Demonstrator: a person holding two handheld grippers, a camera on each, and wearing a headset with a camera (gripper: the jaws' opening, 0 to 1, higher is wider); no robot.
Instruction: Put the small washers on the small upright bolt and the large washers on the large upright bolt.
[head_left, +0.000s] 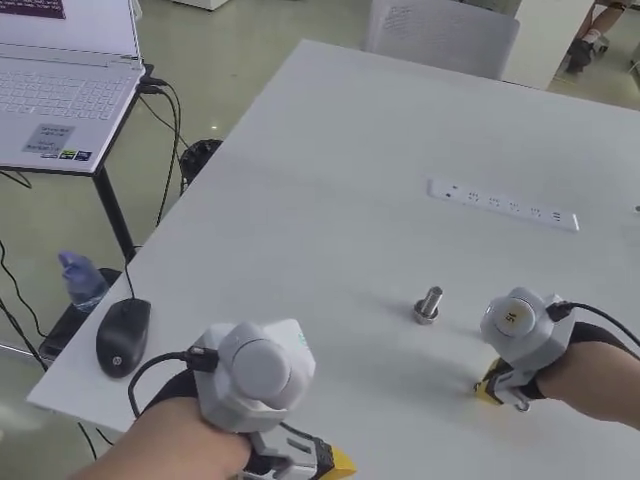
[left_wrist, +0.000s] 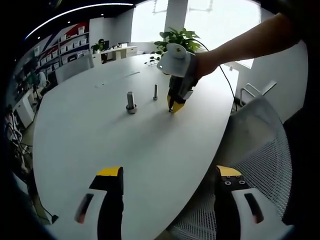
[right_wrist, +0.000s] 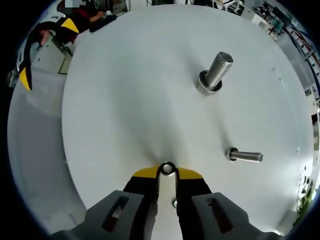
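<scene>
Head view, far left: open laptop (head_left: 60, 90) on a side stand off the white table's (head_left: 330, 180) left edge, with a water bottle (head_left: 80, 280) below it. Black mouse (head_left: 122, 335) sits at the table's near left corner. The left gripper (left_wrist: 169, 172) hangs over the near edge; in its own view the jaws are spread wide and yellow-tipped, with nothing between them, one tip over the tabletop and the other past the edge above a mesh chair. The large bolt (head_left: 428, 305) stands upright on its head, right of the table's middle and toward the near edge. The small bolt (right_wrist: 245, 156) is also upright, just beside it on the side toward the right gripper (right_wrist: 167, 172). In the left gripper view the two bolts stand side by side, with the right gripper tips-down at the tabletop next to the small bolt. The right gripper's jaws are drawn nearly together, and their yellow tips pinch a single washer (right_wrist: 168, 163) flat against the table. Cannot tell whether this washer is small or large. It is apart from both bolts, on neither one. A white power strip (head_left: 503, 204) lies farther back toward the right edge.
</scene>
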